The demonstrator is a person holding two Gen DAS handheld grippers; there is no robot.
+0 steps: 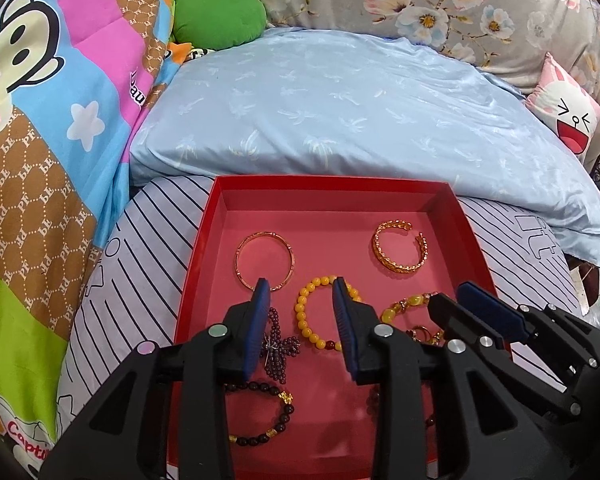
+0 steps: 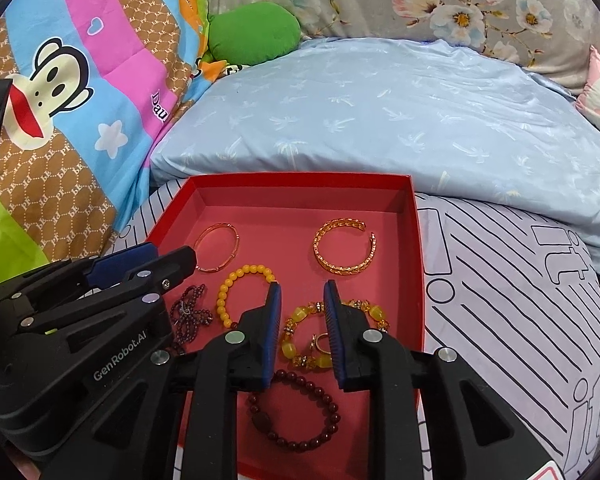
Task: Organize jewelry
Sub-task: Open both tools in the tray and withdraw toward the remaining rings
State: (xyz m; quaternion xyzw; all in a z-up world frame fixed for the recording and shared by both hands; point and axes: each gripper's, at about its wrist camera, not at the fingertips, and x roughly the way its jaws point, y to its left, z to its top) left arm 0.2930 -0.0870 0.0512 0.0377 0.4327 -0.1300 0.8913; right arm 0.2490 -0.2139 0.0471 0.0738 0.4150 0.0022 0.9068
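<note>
Box: red box (image 2: 416,248) sat on bed; all visible jewelry lay inside.
Done: bangle (image 1: 265,260), cuff (image 1: 399,251), yellow bead bracelet (image 1: 324,312) spaced apart.
Left: purple beads (image 1: 278,340) looked tangled.
Grippers: left gripper (image 1: 302,288) & right gripper (image 2: 300,290) both open, empty, over box.

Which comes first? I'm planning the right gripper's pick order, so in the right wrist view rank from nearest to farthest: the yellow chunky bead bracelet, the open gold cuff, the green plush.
1. Yellow chunky bead bracelet, between the right gripper's fingers.
2. Open gold cuff, just ahead, far right of the red box.
3. Green plush, far back left, beyond the blue pillow.
</note>
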